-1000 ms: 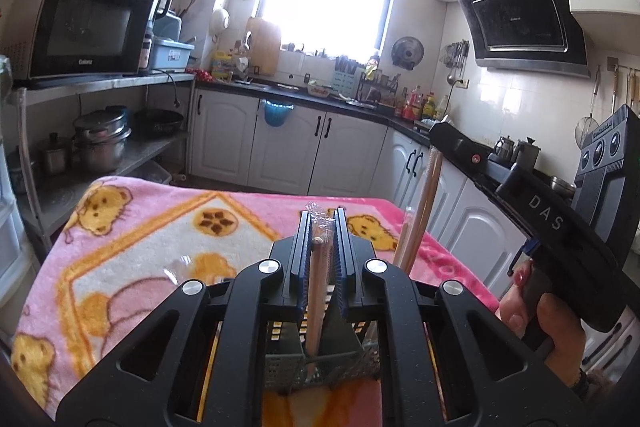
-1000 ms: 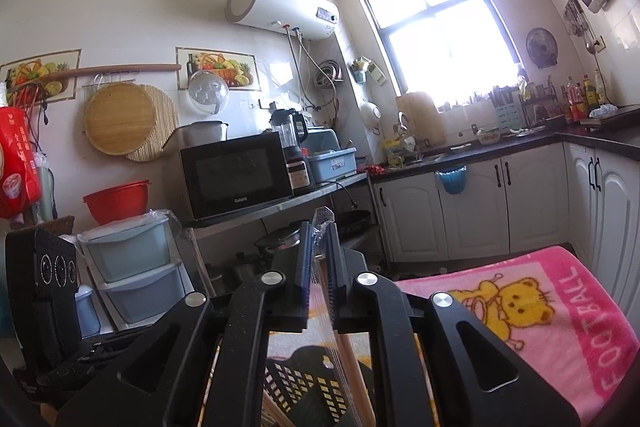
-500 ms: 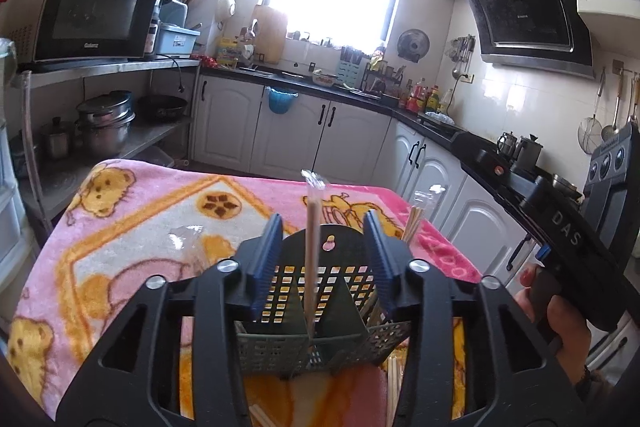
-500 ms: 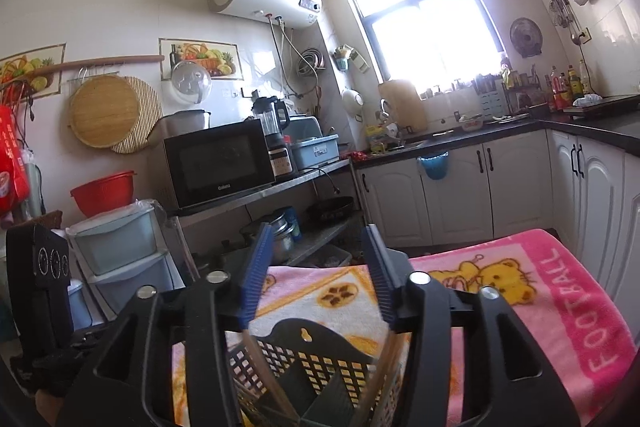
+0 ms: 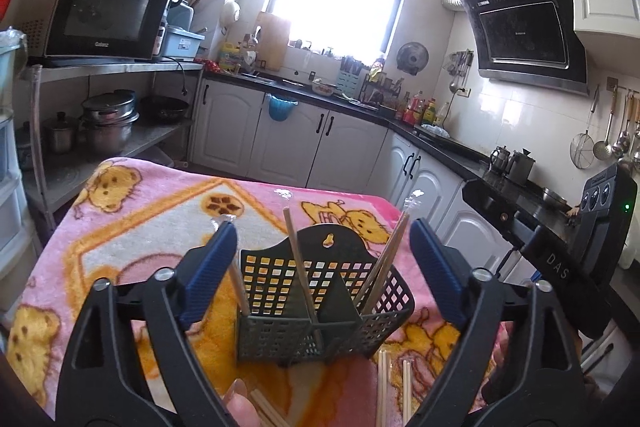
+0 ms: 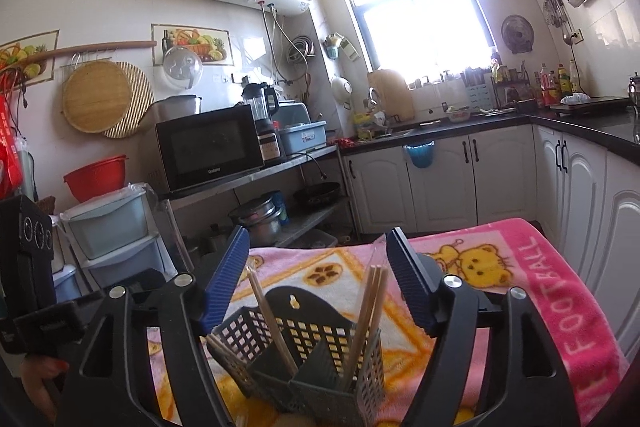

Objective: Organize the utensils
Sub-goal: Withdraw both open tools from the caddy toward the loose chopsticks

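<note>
Both jaws opening wide and empty, left gripper (image 5: 320, 267) and right gripper (image 6: 316, 279) flanking green basket (image 5: 320, 311) holding upright chopsticks (image 5: 301, 275) on pink blanket (image 5: 160, 223).

Reads "Galanz" on the microwave (image 5: 106, 13) at far left, "DAS" on the right gripper (image 5: 558, 267), and "FOOTBALL" along the pink blanket (image 6: 552, 291).

We saw our left claw (image 5: 320, 259) with ribbed blue pads on black arms, silver screws, our right claw (image 6: 318, 269) alike, white "DAS" lettering, red-painted nails.
</note>
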